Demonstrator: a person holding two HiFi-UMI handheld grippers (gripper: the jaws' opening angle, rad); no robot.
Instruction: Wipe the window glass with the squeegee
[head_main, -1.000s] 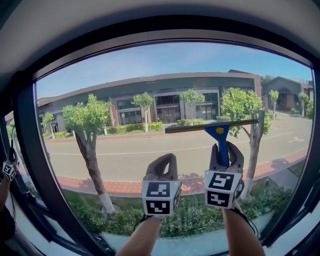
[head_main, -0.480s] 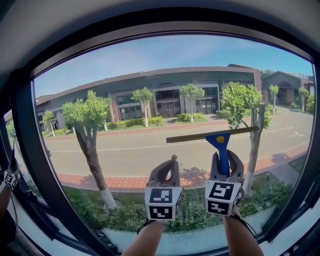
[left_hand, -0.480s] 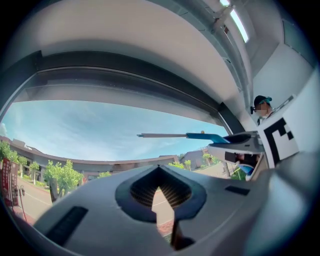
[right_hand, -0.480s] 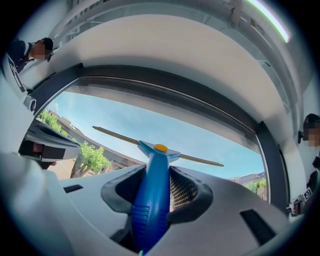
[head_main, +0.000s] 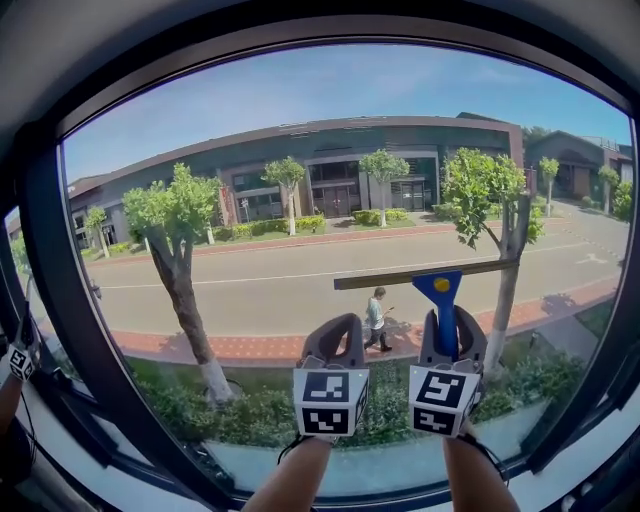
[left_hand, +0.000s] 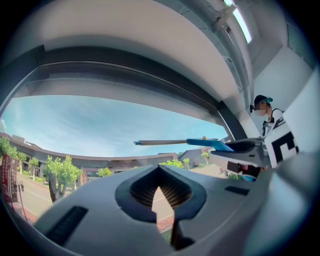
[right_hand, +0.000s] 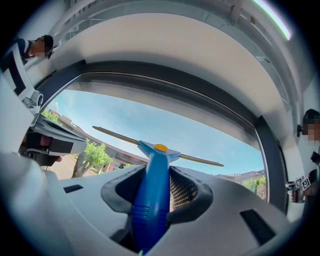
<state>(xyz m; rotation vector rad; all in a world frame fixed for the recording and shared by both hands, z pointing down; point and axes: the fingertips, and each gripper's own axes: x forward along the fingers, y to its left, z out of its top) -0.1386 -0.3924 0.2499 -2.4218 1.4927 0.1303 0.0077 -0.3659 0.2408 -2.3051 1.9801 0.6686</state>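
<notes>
Mid-wipe, low on the window glass (head_main: 300, 150): right gripper (head_main: 441, 325) clamped on the squeegee (head_main: 437, 284) handle, blade level just above its jaws; left gripper (head_main: 334, 335) beside, closed, empty; next, probably an even downward pull.

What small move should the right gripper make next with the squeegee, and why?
Probably pull the squeegee straight down toward the lower frame: the right gripper clamps its blue handle, the blade lies nearly level across the window glass, with more glass below it.
</notes>
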